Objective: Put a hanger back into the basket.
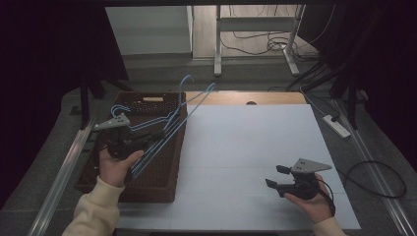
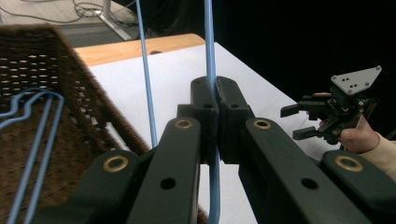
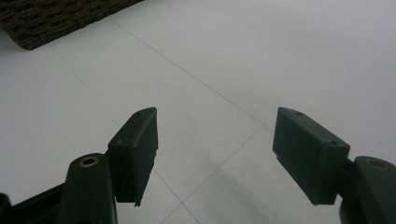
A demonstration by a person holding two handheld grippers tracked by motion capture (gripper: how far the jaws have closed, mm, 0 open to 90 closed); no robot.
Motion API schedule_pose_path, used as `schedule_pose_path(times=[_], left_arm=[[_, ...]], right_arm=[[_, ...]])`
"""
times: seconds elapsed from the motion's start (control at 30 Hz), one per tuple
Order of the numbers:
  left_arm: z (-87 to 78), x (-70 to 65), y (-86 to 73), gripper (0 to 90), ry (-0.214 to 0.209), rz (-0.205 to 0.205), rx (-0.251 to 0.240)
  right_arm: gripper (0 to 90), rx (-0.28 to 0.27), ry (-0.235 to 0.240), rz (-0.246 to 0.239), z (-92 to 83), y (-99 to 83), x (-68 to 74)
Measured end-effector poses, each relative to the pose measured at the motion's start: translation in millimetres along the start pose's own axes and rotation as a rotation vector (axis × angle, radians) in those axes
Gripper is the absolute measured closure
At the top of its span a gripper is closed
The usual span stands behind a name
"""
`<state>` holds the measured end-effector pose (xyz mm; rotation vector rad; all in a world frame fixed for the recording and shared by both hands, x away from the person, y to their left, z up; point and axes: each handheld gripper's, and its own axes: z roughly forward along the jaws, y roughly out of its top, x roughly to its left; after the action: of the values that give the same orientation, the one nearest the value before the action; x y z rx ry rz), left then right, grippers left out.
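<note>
1. Right gripper point(image 1: 274, 176): near-right of the white table point(image 1: 246, 147), held low in the person's right hand point(image 1: 310, 199). Jaws wide apart, nothing between them, bare tabletop under them in the right gripper view.
2. Left gripper point(image 1: 164, 132): in the left hand point(image 1: 115, 167), above the brown wicker basket point(image 1: 147, 189) at the table's left edge. Jaws clamped together on the wire of a blue hanger point(image 2: 210, 42); in the left gripper view the wire runs straight through the pinch.
3. Held hanger is lifted, tilted up and away over the basket's right rim, hook at the far end.
4. More blue hangers point(image 2: 32, 135) lie inside the basket.
5. Far: bare wooden strip point(image 1: 236, 97) along the table's back edge, then floor cables point(image 1: 265, 44).
</note>
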<state>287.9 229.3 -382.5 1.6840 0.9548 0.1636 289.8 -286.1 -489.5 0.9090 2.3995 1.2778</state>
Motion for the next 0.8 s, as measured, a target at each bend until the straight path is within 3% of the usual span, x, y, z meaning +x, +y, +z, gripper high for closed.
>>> schedule_pose_path(times=[0.47,0.8], left_arm=[[-31.4,43.6,-15.5,87.3,0.053,-0.046,0.001],[-45.0,60.8,-31.9,87.2,0.087,-0.083,0.006]], right_arm=[[31.7,0.015,-0.005,-0.006,1.8,-0.4,1.2],[31.1,0.013,0.002,-0.01,1.6,-0.8,2.0]])
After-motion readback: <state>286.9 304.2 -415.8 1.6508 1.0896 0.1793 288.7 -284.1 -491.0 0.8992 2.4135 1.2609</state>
